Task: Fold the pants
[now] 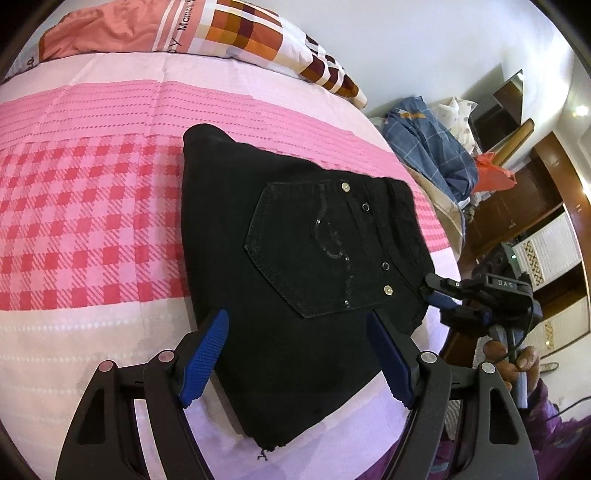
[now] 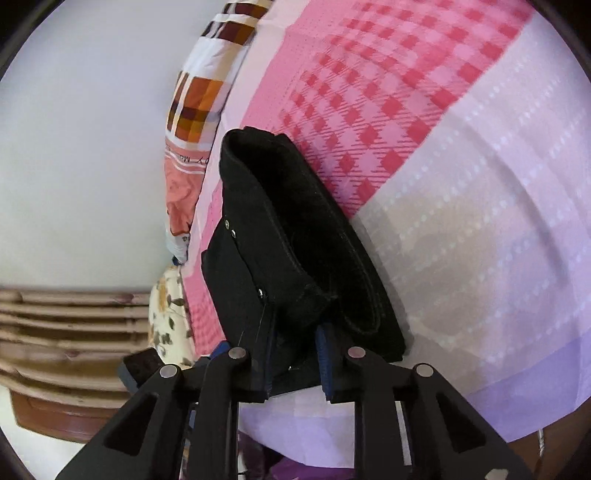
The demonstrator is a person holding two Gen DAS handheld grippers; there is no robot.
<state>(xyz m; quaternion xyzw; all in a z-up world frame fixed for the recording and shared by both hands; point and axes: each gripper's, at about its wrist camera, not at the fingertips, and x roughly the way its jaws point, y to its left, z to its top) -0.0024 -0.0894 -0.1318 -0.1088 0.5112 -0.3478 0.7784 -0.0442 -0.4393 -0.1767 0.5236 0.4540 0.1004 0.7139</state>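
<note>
The black pants (image 1: 295, 258) lie folded small on the pink bed (image 1: 92, 221), pocket side up; the left gripper (image 1: 297, 354) hangs just over the near part of them with its blue fingers (image 1: 207, 362) spread wide and holding nothing; the right gripper (image 2: 295, 363) is pressed together on the waist corner of the pants, at the bed's edge; so the pants stretch away from the right gripper toward the pillow (image 1: 221, 33), and that is their long way; the right one is nearer, since it already has cloth; I think the next fold would carry that corner over along this line.
</note>
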